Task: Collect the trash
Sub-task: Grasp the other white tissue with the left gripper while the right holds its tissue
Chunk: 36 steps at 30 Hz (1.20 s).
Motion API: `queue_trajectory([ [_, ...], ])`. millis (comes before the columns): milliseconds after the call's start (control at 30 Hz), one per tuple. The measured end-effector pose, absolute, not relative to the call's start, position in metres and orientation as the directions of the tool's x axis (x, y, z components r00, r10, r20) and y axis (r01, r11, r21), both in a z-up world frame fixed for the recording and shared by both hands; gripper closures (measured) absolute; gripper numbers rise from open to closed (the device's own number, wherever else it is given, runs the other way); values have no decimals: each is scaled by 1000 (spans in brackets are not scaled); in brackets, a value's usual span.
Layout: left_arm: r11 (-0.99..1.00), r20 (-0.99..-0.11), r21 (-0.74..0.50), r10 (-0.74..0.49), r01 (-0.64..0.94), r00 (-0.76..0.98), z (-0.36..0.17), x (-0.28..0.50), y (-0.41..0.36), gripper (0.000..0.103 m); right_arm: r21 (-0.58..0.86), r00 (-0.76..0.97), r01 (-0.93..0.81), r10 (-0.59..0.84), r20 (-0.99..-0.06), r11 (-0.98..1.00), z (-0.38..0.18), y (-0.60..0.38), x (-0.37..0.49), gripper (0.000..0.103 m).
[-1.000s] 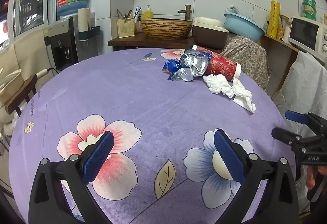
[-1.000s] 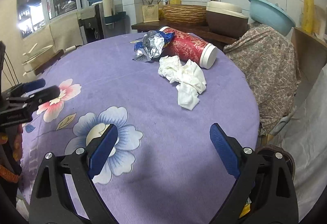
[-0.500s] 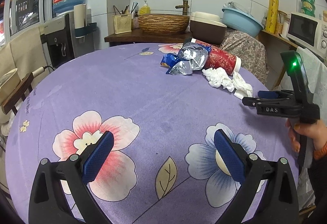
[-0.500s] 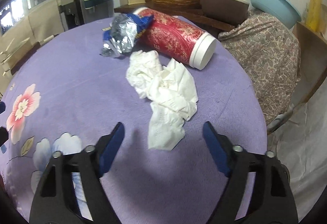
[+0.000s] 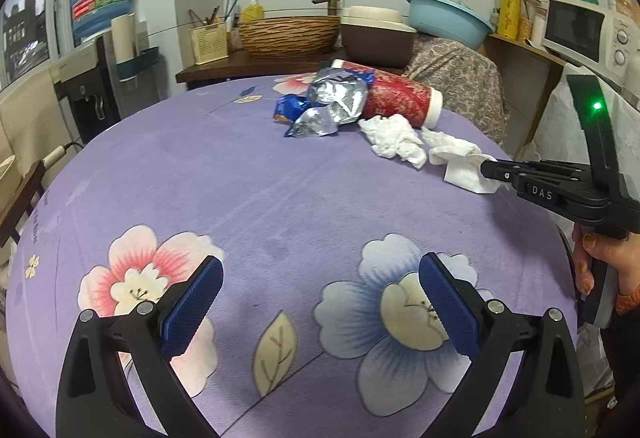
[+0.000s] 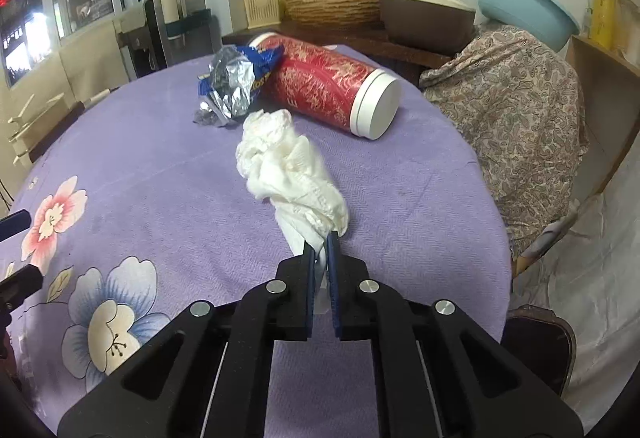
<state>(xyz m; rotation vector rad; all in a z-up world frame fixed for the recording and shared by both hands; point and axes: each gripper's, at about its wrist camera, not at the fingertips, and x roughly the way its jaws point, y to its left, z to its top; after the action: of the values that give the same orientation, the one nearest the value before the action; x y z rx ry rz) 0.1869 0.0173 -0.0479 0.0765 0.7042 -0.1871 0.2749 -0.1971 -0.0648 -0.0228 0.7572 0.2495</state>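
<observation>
My right gripper [image 6: 321,244] is clenched on the near end of the crumpled white tissue [image 6: 290,166], which lies on the purple flowered table [image 6: 160,166] just in front of the red canister [image 6: 326,86]. The foil snack wrapper [image 6: 232,82] sits to the left of that canister, touching it. My left gripper [image 5: 320,308] stands released over the near side of the table, nothing between its pads.

Right tool [image 6: 321,244] — now on tissue [image 6: 290,166]
</observation>
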Motion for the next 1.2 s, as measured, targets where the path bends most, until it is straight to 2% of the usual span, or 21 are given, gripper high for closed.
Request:
queue_trajectory([
  [167,969,-654,28,-169,247,737,-48,204,-8,6,86,729,-239,237,-642,967,-51,-208,249,97],
  [367,967,-673,-44,-215,252,707,-50,241,-26,6,99,758,-224,237,-608,969,-39,-230,211,97],
  [900,967,-722,7,-170,254,671,-61,333,-101,8,104,784,-99,142,-605,990,-45,-282,138,97],
  [1000,972,-748,33,-130,232,651,-70,346,-108,23,118,786,-77,133,-604,990,-46,-291,124,97],
  [1067,974,-769,22,-127,225,627,-77,351,-108,42,114,789,-64,120,-603,991,-45,-296,118,97],
  [1100,976,-764,32,-114,214,635,-78,351,-108,43,110,791,-58,113,-602,992,-46,-297,116,97],
  [1167,977,-753,38,-110,209,649,-78,347,-108,60,110,793,-42,100,-601,993,-46,-303,110,97],
  [1200,978,-751,29,-115,206,650,-77,346,-106,63,118,793,-36,100,-601,992,-47,-306,107,97],
])
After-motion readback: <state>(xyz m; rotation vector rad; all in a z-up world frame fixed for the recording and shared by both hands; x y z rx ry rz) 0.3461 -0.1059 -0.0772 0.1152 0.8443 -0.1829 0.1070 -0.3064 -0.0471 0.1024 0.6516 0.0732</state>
